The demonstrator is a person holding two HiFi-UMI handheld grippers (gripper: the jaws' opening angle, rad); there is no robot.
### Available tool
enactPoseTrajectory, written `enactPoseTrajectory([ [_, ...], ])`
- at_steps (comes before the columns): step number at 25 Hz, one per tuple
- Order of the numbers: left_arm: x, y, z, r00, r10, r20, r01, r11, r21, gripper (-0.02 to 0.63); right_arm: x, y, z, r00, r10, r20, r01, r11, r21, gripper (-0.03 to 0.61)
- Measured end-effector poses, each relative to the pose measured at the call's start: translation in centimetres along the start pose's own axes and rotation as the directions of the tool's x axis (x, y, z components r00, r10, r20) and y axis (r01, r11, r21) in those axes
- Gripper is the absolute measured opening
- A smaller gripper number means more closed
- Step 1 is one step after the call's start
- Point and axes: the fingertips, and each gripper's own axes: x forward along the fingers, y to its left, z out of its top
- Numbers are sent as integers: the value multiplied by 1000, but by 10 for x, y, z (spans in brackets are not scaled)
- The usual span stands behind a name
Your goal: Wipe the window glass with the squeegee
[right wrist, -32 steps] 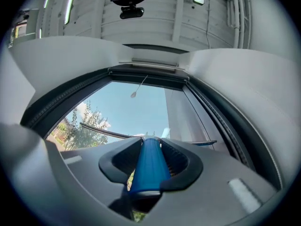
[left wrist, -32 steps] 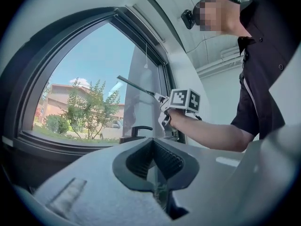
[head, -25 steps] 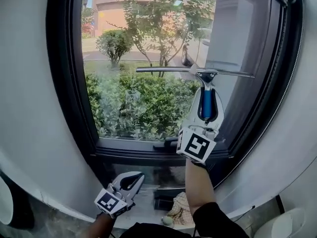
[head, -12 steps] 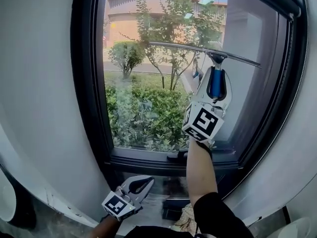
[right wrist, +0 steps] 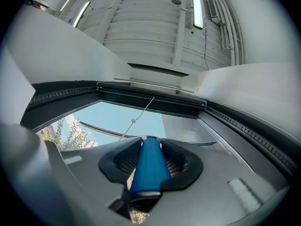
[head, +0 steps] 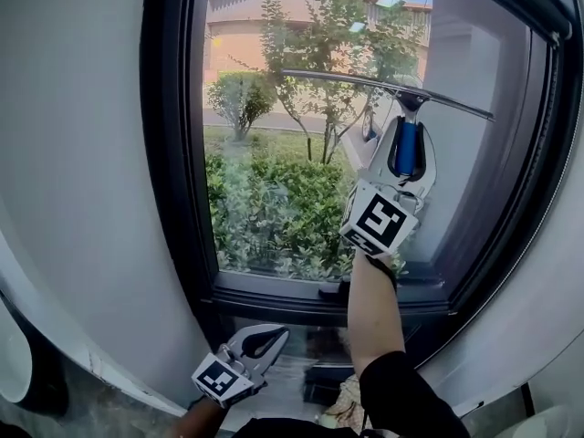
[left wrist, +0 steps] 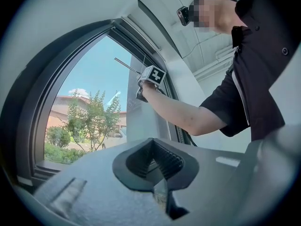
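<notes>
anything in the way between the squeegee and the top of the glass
A thin cord hangs from the top frame down across the glass to the squeegee blade; whether it touches the glass is unclear. Nothing else visible.

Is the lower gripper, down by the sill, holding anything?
No, the left gripper has nothing between its jaws in its own view; they are closed on empty space.

hedge [head: 274,208] is spreading green and dense outside | thin tree [head: 319,53] is rising behind it | brick building [head: 265,7] is standing beyond | white wall [head: 82,153] is curving along the left | ceiling light [right wrist: 197,12] is glowing overhead
</notes>
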Motion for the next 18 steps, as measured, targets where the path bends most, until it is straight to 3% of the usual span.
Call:
enactPoseTrajectory([
  [18,-2,-7,-7,999,-16,-34,16,1000,7,-2,-28,-5,-18,999,14,-41,-13,1000,17,135],
])
